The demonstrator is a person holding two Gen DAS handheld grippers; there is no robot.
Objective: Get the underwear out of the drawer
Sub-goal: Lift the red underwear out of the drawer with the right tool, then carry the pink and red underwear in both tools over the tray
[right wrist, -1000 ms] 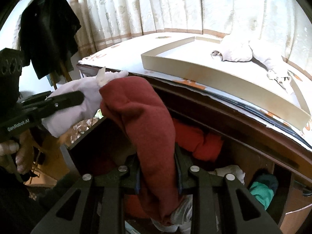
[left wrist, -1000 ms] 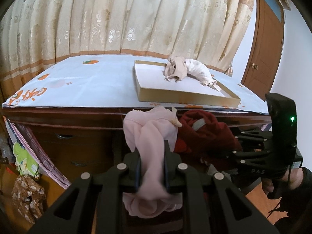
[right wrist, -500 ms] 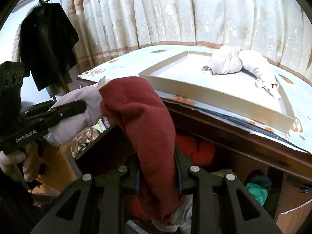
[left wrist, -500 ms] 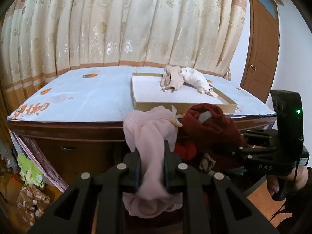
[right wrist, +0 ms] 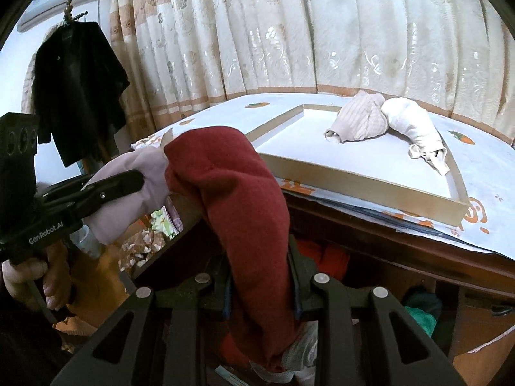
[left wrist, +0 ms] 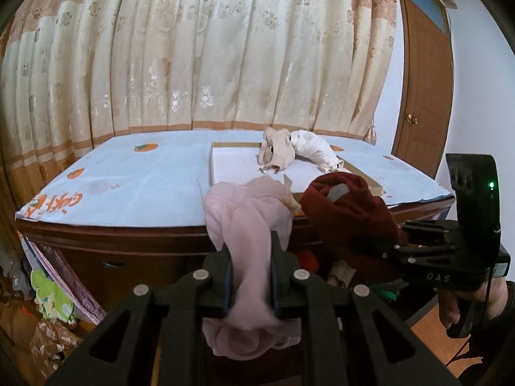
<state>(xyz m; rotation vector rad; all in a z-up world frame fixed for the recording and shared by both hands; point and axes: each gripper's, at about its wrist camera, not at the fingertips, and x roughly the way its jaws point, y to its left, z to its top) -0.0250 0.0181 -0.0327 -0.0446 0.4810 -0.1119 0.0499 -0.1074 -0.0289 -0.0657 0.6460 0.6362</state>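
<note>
Both tongs have risen since the earlier frames: in the left wrist view the white patterned cloth on the wooden surface (left wrist: 128, 180) now shows more from above, and the red garment has come up in front of the tray's near edge.

The left tongs (left wrist: 249, 276) are clamped on a pale pink piece of soft underwear (left wrist: 248, 225), which bulges above the pads and hangs in a bunch below them, in the lower middle of the frame. The right tongs (right wrist: 259, 284) are clamped on a dark red knitted garment (right wrist: 238, 193); it rises as a thick fold above the pads and hangs down under them. In the right wrist view the pink piece touches the red one at the left of the frame.

Below the red garment, in the lower part of the right wrist view, the open wooden drawer (right wrist: 396, 276) holds more red and green cloth. On the surface lies a shallow beige cardboard tray (right wrist: 354, 180) with a beige ribbed garment (right wrist: 360, 122) and a white rolled garment (right wrist: 415, 125) touching each other at its far side. A cream flowered curtain (left wrist: 225, 48) fills the upper frame.
</note>
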